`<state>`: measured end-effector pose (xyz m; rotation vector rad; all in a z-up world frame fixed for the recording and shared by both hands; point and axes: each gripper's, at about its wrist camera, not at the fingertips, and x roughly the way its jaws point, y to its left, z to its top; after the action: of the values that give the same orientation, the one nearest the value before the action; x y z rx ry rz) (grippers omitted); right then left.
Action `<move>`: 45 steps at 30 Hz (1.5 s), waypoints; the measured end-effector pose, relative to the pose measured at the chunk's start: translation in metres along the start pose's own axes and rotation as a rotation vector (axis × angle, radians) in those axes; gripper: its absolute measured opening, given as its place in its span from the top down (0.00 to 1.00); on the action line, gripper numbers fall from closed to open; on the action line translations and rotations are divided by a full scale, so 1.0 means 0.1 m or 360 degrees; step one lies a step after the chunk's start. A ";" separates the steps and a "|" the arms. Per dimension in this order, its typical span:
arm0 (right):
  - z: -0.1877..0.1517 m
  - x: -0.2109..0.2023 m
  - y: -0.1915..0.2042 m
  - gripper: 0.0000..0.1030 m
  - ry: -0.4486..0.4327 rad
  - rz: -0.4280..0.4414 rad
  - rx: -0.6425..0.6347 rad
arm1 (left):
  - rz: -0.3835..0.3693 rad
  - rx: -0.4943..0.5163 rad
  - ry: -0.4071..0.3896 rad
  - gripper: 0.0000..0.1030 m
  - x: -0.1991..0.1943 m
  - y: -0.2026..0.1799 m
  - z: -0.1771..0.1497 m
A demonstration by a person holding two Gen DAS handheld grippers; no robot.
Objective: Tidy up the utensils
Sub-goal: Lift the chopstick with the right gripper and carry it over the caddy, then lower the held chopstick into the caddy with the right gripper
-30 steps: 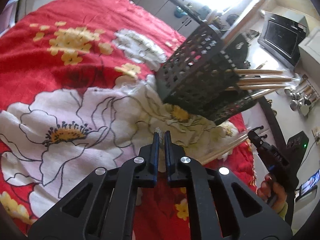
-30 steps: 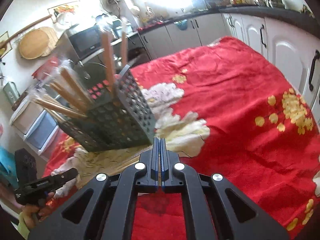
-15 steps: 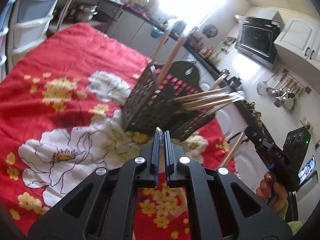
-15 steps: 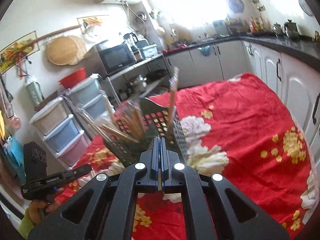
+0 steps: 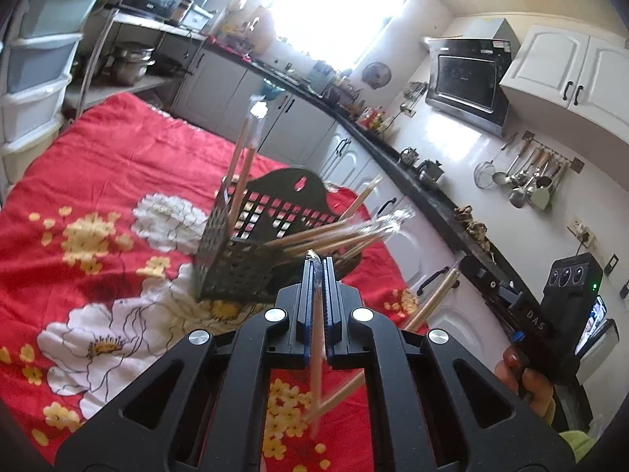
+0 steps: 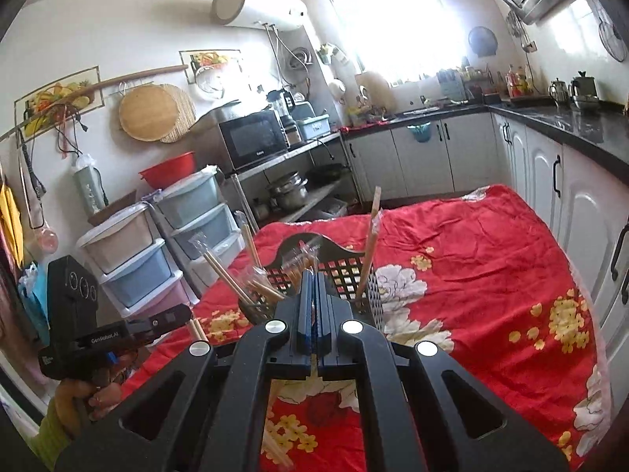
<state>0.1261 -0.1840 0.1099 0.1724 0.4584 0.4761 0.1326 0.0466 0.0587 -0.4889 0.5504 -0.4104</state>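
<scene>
A black perforated utensil caddy [image 5: 251, 259] [image 6: 354, 271] stands upright on the red flowered cloth [image 5: 98, 181] [image 6: 471, 275]. Several wrapped wooden chopsticks [image 5: 346, 232] [image 6: 236, 279] lean out of one compartment, and two more [image 5: 245, 157] stand in the other. My left gripper [image 5: 319, 261] [image 6: 184, 310] is shut on a wrapped chopstick [image 5: 316, 373], held up in front of the caddy. My right gripper [image 6: 313, 275] [image 5: 464, 263] is shut on another chopstick [image 5: 432, 303], just beside the caddy.
The cloth covers a table with white cabinets [image 6: 582, 228] and a dark counter [image 5: 432, 188] along one side. Stacked plastic drawers [image 6: 137, 259] and a metal shelf with a microwave [image 6: 251, 137] stand past the other edge. A hand [image 5: 523, 377] holds the right gripper.
Both grippers have risen above the cloth with their chopsticks still clamped. The views have rolled level and tipped up, so the caddy sits lower and more of the kitchen shows.
</scene>
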 end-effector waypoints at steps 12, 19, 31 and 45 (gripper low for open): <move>0.19 -0.17 0.12 0.98 -0.0112 0.0016 -0.0059 | -0.0040 0.0116 -0.0080 0.98 -0.12 -0.25 0.23; 0.31 -0.23 0.13 0.98 -0.0166 0.0010 -0.0081 | -0.0049 0.0160 -0.0135 0.98 -0.20 -0.34 0.37; 0.74 -0.48 0.35 0.99 -0.0377 0.0075 -0.0171 | -0.0080 0.0234 -0.0358 0.98 -0.52 -0.58 0.87; 1.36 -0.32 0.37 0.99 -0.0477 0.0138 -0.0196 | 0.0008 0.0239 -0.0575 0.98 -0.49 -0.72 1.52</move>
<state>0.1484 -0.1741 0.2529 0.1423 0.1278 0.5517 0.1655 0.0621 0.2301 -0.4045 0.1702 -0.3454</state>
